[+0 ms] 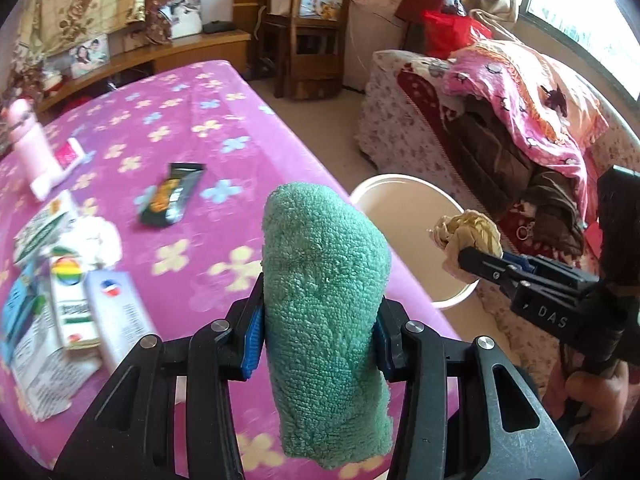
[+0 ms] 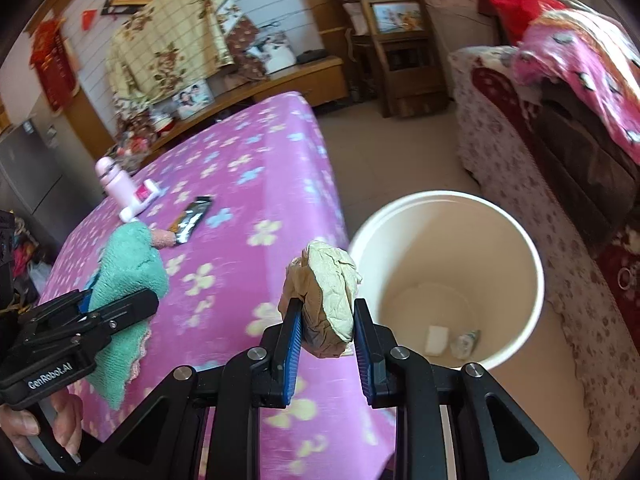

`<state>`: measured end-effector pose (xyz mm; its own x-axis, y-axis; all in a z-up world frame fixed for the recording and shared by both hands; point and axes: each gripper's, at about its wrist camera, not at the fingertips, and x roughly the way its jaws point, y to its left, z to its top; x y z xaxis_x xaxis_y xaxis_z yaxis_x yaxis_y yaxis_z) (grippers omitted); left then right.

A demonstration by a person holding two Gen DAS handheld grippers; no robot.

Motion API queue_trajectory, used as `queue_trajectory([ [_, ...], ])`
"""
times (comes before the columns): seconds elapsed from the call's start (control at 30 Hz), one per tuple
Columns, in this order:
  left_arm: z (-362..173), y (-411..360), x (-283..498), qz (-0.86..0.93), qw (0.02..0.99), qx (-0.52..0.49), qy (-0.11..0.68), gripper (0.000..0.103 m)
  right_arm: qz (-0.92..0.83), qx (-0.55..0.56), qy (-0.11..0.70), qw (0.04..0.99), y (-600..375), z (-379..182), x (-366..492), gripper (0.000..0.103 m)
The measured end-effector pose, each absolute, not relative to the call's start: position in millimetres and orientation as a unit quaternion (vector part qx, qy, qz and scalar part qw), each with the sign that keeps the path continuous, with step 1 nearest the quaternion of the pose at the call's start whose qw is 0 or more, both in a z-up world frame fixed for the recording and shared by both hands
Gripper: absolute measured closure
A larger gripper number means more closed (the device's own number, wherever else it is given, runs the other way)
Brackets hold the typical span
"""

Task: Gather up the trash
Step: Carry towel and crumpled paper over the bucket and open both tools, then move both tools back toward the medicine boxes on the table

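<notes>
1. Your left gripper is clamped on a green terry cloth. Its blue pads press both sides of the folded cloth, whose long axis runs from 6 toward 12 o'clock in the left wrist view, rounded end up.
2. Your right gripper is closed on a crumpled paper ball. The wad is beige and creased, taller than wide, and stands upright between the pads, its top toward 12 o'clock in the right wrist view.
3. In the left wrist view that paper ball sits at about 3 o'clock, in front of the near rim of the bin.
4. The white bin stands on the floor just beside the bed edge, at 3 o'clock from the paper ball. Its mouth faces up, and two small scraps lie on its bottom.
5. The pink flowered bed cover lies at 9 to 12 o'clock. On it are a black snack wrapper, long axis slanted toward 1 o'clock, a white crumpled tissue, and cartons and leaflets at the left edge.
6. Farther off lie a pink bottle and a tube.
</notes>
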<state>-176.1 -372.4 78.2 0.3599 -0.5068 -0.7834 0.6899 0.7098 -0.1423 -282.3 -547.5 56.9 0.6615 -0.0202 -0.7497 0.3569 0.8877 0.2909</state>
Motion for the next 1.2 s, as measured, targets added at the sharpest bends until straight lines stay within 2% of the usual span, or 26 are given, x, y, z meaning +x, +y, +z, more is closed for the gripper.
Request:
queue_trajectory([
  [0.4, 57.8, -445.6, -165.1, -0.393, 0.793, 0.099, 0.455, 0.06, -0.157, 0.241, 0.416, 0.863, -606.0, 29.3, -288.4, 0.08],
  [0.8, 44.9, -480.6, -161.4, -0.405, 0.786, 0.085, 0.459, 0.056, -0.178, 0.257, 0.43, 0.847, -628.9, 9.0, -285.1, 0.08],
  [0.87, 42.7, -482.7, -158.9, -0.412, 0.78, 0.068, 0.466, 0.05, -0.186, 0.259, 0.43, 0.845, -631.6, 7.6, -283.9, 0.07],
  [0.9, 42.1, -482.4, -157.3, -0.416, 0.778, 0.056, 0.468, 0.048, -0.192, 0.259, 0.431, 0.843, -633.4, 7.2, -283.8, 0.055],
  [0.93, 42.1, -481.6, -156.1, -0.418, 0.777, 0.047, 0.468, 0.041, -0.194, 0.26, 0.428, 0.843, -634.7, 7.4, -284.6, 0.05],
  [1.0, 44.3, -480.3, -156.0, -0.42, 0.781, 0.037, 0.461, 0.035, -0.196, 0.261, 0.423, 0.845, -636.9, 7.9, -285.9, 0.05],
  [1.2, 49.3, -476.8, -160.6, -0.419, 0.787, 0.046, 0.451, 0.035, -0.196, 0.267, 0.43, 0.84, -637.1, 5.0, -287.0, 0.05],
])
